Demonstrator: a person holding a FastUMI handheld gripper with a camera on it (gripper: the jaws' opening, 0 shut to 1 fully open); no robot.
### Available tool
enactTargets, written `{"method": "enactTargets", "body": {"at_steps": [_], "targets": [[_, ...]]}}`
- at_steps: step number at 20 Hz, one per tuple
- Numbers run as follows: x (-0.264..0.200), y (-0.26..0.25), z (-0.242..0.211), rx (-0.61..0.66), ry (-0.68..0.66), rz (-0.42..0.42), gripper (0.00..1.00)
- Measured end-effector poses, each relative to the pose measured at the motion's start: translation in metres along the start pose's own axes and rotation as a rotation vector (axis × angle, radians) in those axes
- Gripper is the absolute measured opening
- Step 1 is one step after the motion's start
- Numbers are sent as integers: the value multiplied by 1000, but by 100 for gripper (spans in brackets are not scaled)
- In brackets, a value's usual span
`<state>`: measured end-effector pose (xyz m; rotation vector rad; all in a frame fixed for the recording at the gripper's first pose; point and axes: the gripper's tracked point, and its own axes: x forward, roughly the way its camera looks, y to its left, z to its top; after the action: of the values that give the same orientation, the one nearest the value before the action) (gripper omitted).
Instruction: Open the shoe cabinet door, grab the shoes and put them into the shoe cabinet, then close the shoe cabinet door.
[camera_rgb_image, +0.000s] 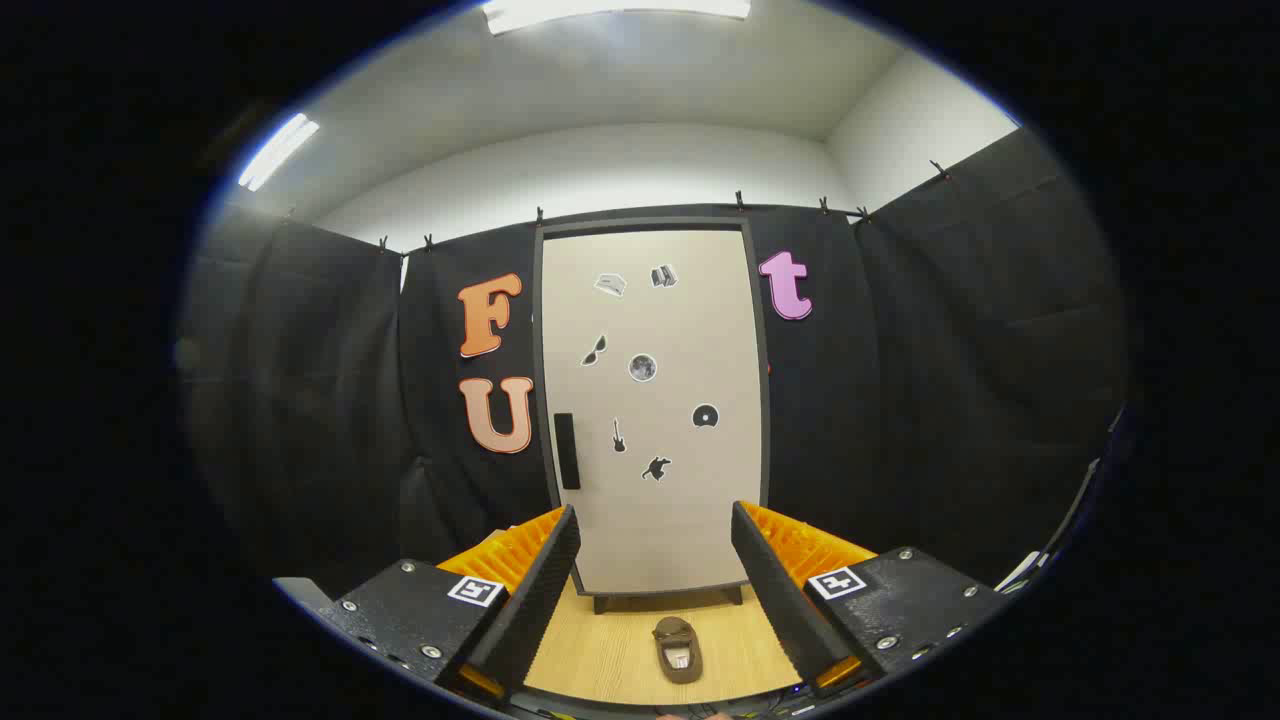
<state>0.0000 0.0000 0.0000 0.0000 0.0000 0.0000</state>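
Note:
A tall shoe cabinet (655, 400) stands against the booth's back wall, straight ahead beyond my fingers. Its pale door is shut, carries several small stickers, and has a dark vertical handle (567, 451) near its left edge. A single brown shoe (678, 649) lies on the wooden floor (610, 650) in front of the cabinet, between my fingers and well below them. My gripper (655, 560) is open, with nothing between its fingers, and hangs some way short of the door.
Black cloth walls close in the booth on the left, right and back. The cabinet rests on short dark legs (600, 604). Some pale items (1025, 570) show at the far right, low by the wall.

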Motion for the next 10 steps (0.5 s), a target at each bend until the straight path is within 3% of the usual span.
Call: {"method": "enactTargets", "body": {"at_steps": [10], "targets": [[6, 13, 0, -7, -10, 31, 95]]}}
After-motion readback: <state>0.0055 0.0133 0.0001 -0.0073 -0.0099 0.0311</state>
